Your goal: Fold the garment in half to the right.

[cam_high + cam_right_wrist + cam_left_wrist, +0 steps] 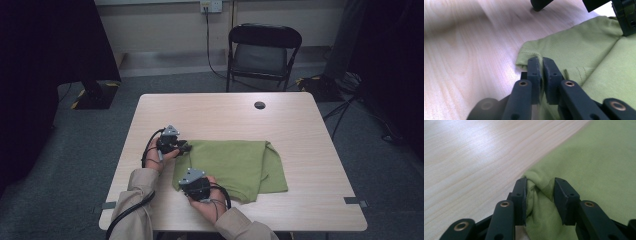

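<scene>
Item: my right tongs [541,65], nearest me, low at the near left corner of the cloth. Jaws pressed almost together, pinching a thin edge of the green cloth [584,50] at its hemmed corner; bare wooden table [466,50] lies to the left of the jaws in the right gripper view.

Item: my left tongs [540,188], just beyond the right pair, at the far left corner of the same cloth. No earlier picture to compare; jaws stand partly apart with a bunched fold of the green cloth [599,157] between them, both pads bearing on the bunch.

Item: green cloth [235,162], folded, lying flat on the table, stretching away to the right of both tongs [182,146] [187,189].

Item: table [300,125], light wood, a small dark round hole [259,105] beyond the cloth.

Item: black folding chair [263,52], past the table's far edge, well apart from both tongs.
</scene>
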A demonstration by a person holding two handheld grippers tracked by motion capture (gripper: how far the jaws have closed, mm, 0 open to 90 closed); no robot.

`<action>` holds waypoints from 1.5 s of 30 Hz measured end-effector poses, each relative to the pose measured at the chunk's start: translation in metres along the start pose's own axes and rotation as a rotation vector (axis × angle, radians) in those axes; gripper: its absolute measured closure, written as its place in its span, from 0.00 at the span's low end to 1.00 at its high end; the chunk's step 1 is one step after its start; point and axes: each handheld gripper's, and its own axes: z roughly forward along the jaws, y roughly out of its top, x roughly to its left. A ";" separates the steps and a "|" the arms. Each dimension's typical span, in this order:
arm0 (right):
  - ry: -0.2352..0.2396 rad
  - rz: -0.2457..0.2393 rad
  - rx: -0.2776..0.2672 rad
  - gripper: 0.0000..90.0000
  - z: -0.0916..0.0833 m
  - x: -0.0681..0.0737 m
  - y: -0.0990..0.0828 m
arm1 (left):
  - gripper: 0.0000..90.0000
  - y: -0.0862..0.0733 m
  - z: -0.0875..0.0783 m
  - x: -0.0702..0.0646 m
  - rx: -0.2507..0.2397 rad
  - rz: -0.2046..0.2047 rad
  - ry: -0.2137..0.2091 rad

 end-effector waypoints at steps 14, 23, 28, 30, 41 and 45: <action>0.043 -0.002 -0.026 0.97 -0.009 0.002 0.008 | 0.94 0.015 -0.019 -0.007 0.024 -0.040 -0.011; 0.093 0.003 -0.085 0.97 -0.026 0.005 0.031 | 0.94 0.035 -0.052 -0.005 0.091 -0.034 0.019; 0.115 -0.008 -0.122 0.97 -0.034 0.011 0.051 | 0.94 0.046 -0.076 -0.003 0.113 -0.019 0.043; 0.124 -0.010 -0.136 0.97 -0.036 0.013 0.059 | 0.94 0.050 -0.086 -0.002 0.128 -0.017 0.059; 0.163 -0.024 -0.198 0.97 -0.038 0.028 0.099 | 0.95 0.058 -0.137 0.011 0.167 -0.034 0.139; 0.174 -0.041 -0.209 0.97 -0.037 0.034 0.109 | 0.95 0.060 -0.151 0.014 0.187 -0.032 0.159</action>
